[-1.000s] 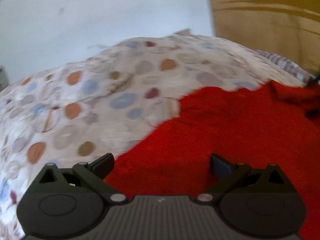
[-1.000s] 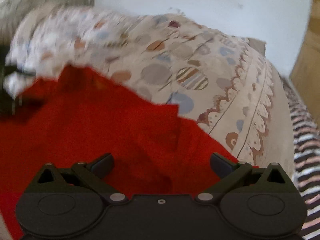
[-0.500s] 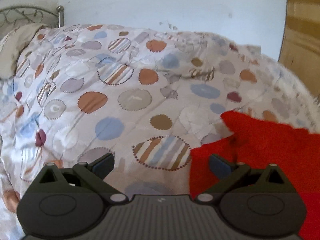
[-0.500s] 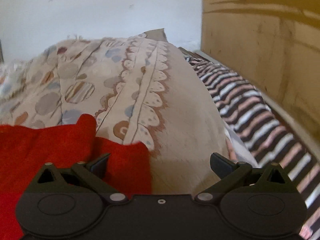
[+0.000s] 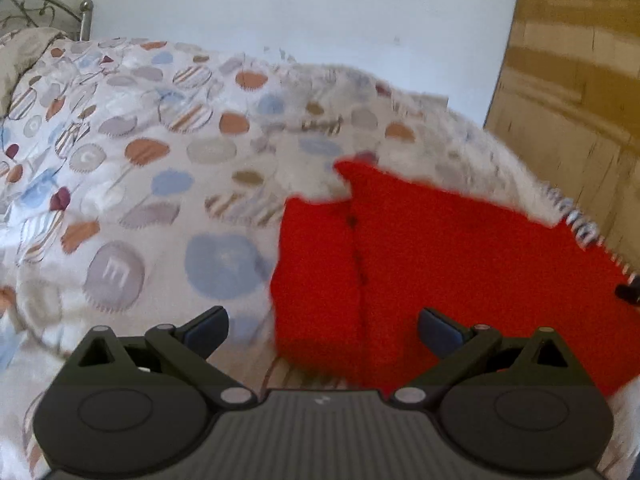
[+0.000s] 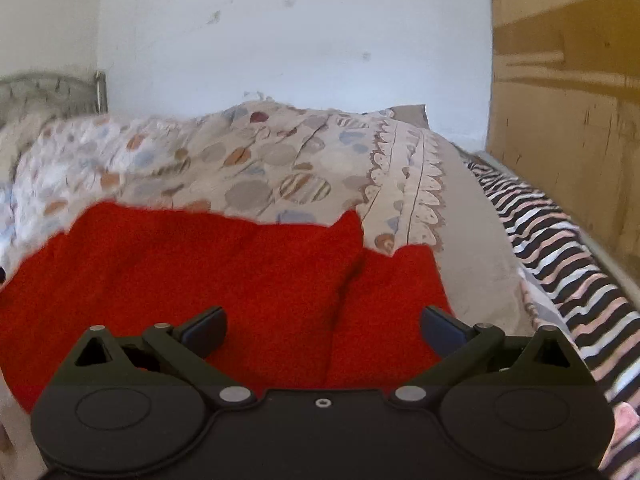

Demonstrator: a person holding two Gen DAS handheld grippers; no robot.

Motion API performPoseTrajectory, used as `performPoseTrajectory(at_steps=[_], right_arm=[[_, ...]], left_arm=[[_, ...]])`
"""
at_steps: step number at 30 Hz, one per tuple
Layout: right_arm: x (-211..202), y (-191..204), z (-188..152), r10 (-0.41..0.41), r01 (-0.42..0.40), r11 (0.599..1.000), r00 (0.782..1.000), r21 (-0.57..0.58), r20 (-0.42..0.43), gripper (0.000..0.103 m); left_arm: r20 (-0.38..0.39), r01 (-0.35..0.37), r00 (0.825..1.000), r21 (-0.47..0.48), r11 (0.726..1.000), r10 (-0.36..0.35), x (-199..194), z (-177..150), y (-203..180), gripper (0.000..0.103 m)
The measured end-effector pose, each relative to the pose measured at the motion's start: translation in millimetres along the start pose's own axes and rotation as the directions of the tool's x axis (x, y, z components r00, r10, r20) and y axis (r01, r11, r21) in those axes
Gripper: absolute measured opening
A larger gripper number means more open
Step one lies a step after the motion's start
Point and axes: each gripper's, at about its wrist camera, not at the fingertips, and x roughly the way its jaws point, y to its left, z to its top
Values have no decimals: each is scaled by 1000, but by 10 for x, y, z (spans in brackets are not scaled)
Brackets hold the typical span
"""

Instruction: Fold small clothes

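A small red garment (image 5: 432, 264) lies spread on a bed with a spotted quilt (image 5: 132, 168). In the left wrist view its left end, with a folded flap, is right in front of my left gripper (image 5: 322, 330), which is open and empty above it. In the right wrist view the red garment (image 6: 208, 276) fills the lower left; its right end has a flap too. My right gripper (image 6: 322, 330) is open and empty just above that end.
A striped sheet (image 6: 560, 248) runs along the right side of the bed beside a wooden wardrobe (image 6: 568, 100). A white wall (image 6: 296, 36) is behind. A metal headboard (image 5: 44, 12) and pillow are at the far left.
Both grippers swung outward off the garment, then back toward its two ends. The red garment now lies flat on the quilt, with both grippers open throughout.
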Motion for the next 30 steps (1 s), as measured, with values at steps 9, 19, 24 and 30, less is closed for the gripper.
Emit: performPoseTrajectory(at_steps=[9,19,24,30], right_arm=[[-78,-345,-470,-9,14,971,1000,240,-21,103],[-428,-188,-340,-51,47,977,999,209,12,103],[-627,-84,-215,-34,21,979,998,201,61,103],[-661,218,-37,7,-17,989,998,144,70,103]], left_arm=[[-91,-89,992,-44,995,84,27,-156,117,103],[-85,-132,987,23,991,134,-189,-182,-6,103],[-103,-135,985,11,991,136,-240,-198,48,103],[-126,-147,981,6,989,146,-325,-249,66,103]])
